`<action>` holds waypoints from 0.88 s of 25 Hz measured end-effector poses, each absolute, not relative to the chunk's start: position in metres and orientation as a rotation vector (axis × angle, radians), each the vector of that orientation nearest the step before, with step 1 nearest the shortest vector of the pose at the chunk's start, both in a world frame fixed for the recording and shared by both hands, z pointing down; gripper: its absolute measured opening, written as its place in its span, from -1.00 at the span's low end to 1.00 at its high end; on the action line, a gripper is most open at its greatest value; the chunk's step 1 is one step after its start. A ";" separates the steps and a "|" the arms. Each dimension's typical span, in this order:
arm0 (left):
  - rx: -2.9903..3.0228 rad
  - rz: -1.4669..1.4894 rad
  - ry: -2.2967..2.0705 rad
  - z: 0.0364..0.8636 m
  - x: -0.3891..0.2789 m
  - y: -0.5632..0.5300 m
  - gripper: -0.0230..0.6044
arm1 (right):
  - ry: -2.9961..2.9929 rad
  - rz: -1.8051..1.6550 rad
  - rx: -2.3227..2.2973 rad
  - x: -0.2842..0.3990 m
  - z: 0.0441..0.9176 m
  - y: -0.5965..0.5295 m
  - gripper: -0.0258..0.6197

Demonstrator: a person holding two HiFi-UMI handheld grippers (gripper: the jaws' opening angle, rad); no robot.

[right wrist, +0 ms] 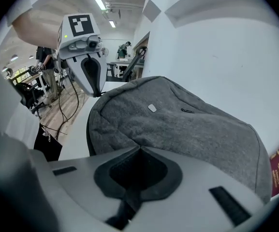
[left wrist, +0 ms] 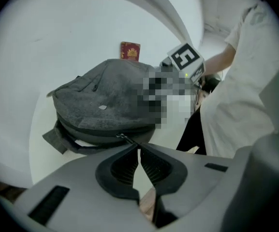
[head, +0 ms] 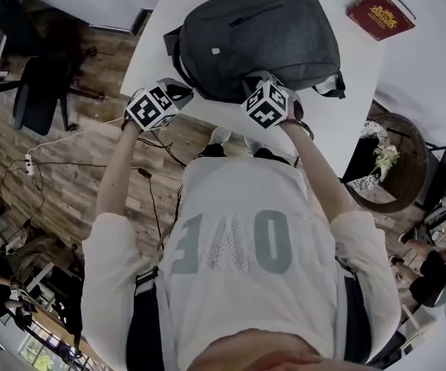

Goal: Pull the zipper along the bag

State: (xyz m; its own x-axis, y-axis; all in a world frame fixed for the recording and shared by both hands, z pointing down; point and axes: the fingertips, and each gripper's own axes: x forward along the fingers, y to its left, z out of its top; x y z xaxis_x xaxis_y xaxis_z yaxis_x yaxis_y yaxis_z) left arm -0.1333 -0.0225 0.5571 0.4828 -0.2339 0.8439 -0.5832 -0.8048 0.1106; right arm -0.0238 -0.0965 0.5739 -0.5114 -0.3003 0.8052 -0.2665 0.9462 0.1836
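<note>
Backpack: the grey backpack (head: pixel 261 37) lay flat on the white table (head: pixel 431 68), with its bottom edge towards the person's body.
Zipper pull: the small metal zipper pull (left wrist: pixel 123 138) sat on the dark zip line along the bag's near side, low on the left end.
Left gripper: the left gripper (left wrist: pixel 138 148) pointed steeply down at that side. Its jaws were closed tip to tip, pinching the end of the zipper pull.
Right gripper: the right gripper (right wrist: pixel 139 149) was pressed against the bag's near edge. Its jaws were drawn together on the backpack, with a dark strip of it running down between the pads.
Book: a red book (head: pixel 379 11) lay on the table beyond the bag's far right corner, clear of it.
</note>
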 end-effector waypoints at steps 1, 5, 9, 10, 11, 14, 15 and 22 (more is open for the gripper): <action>2.347 1.201 -0.683 0.556 -0.127 -0.019 -0.83 | -2.133 -0.050 0.400 -0.024 0.574 -0.096 -0.84; 2.391 1.173 -0.552 0.560 -0.088 0.005 -0.83 | -2.140 -0.078 0.407 -0.025 0.573 -0.095 -0.84; 2.457 1.198 -0.221 0.579 -0.001 0.064 -0.85 | -2.154 -0.027 0.424 -0.033 0.570 -0.101 -0.84; 2.465 1.210 -0.238 0.585 0.016 0.072 -0.85 | -2.157 -0.010 0.421 -0.035 0.569 -0.101 -0.84; 2.452 1.188 -0.314 0.590 0.024 0.071 -0.85 | -2.162 -0.001 0.415 -0.036 0.569 -0.100 -0.84; 2.330 1.030 -0.754 0.590 0.001 0.033 -0.85 | -2.177 -0.003 0.402 -0.037 0.568 -0.099 -0.84; 2.291 0.998 -0.922 0.585 -0.018 0.017 -0.85 | -2.179 -0.004 0.402 -0.037 0.567 -0.100 -0.84; 2.139 1.052 -1.493 0.562 -0.118 -0.032 -0.67 | -2.178 -0.023 0.409 -0.037 0.567 -0.099 -0.84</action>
State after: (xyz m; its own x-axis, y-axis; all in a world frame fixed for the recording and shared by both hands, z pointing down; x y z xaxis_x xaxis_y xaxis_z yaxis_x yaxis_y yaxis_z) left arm -0.1182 -0.0321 0.5616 0.1794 -0.6647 0.7252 -0.9066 -0.3979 -0.1405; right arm -0.0368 -0.0986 0.5672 -0.5472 -0.2988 0.7818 -0.2821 0.9453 0.1639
